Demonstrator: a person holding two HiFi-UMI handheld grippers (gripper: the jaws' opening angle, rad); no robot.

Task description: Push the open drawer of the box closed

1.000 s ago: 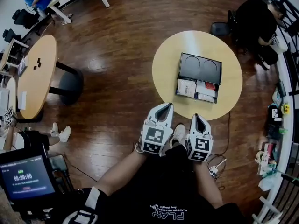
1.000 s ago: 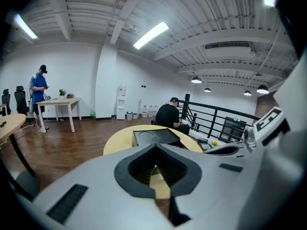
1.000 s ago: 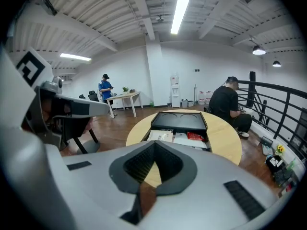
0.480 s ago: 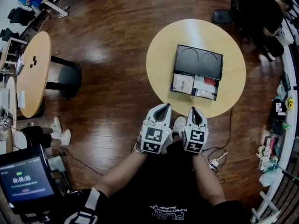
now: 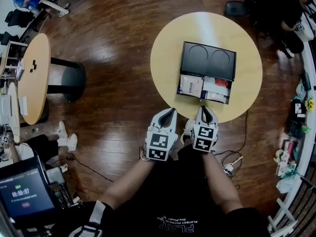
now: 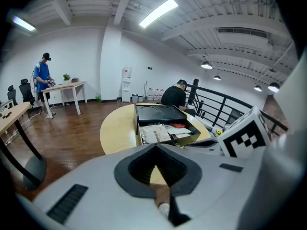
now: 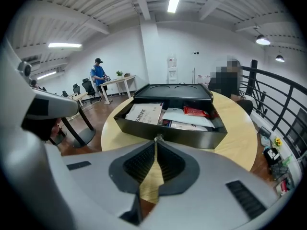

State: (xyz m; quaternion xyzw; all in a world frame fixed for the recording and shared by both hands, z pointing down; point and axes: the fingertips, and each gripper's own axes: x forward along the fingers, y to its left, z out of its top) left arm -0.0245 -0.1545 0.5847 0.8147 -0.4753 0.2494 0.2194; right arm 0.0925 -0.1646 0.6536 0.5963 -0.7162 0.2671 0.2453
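Observation:
A black box point(image 5: 207, 59) lies on a round yellow table point(image 5: 168, 58). Its drawer point(image 5: 203, 88) is pulled out toward me and holds several paper packets. In the right gripper view the drawer's front wall point(image 7: 192, 137) with a small knob point(image 7: 158, 138) stands just beyond my right gripper point(image 7: 156, 143), which is shut on nothing. From above, the right gripper point(image 5: 206, 108) reaches over the table's near edge, short of the drawer. My left gripper point(image 5: 170, 111) is also shut and empty, to the left, at the table's rim; in its own view the drawer point(image 6: 165, 133) lies further off.
A second wooden table point(image 5: 32, 78) stands at the left. A person in black point(image 5: 274, 9) sits behind the round table. A railing point(image 5: 301, 147) runs along the right. A monitor point(image 5: 24, 194) is at the lower left, and a cable point(image 5: 229, 167) lies on the floor.
Both grippers have moved forward toward the table, and the table and box have drawn nearer. The right gripper's tip now reaches over the table's edge. The drawer stands as open as before.

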